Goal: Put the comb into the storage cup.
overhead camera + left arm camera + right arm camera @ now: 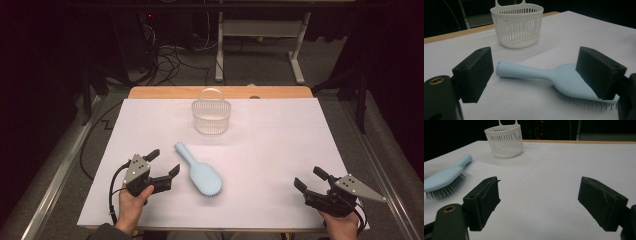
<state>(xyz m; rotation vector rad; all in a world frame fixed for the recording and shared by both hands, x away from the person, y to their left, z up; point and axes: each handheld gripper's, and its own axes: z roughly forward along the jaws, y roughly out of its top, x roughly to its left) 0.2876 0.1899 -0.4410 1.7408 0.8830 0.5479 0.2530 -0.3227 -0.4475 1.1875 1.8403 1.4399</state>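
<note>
A light blue hairbrush lies bristles down near the middle of the white table cover, its handle pointing toward the far left. My left gripper stands open just left of it, nothing between its jaws; in the left gripper view the hairbrush lies right ahead of the left gripper. A white slatted basket with a handle stands upright at the far middle. My right gripper rests open at the near right, well apart from the brush; the hairbrush and basket show left of the right gripper.
The white cover spreads over a wooden table. Beyond the far edge are a desk frame and cables on the floor. Metal rails run along both sides.
</note>
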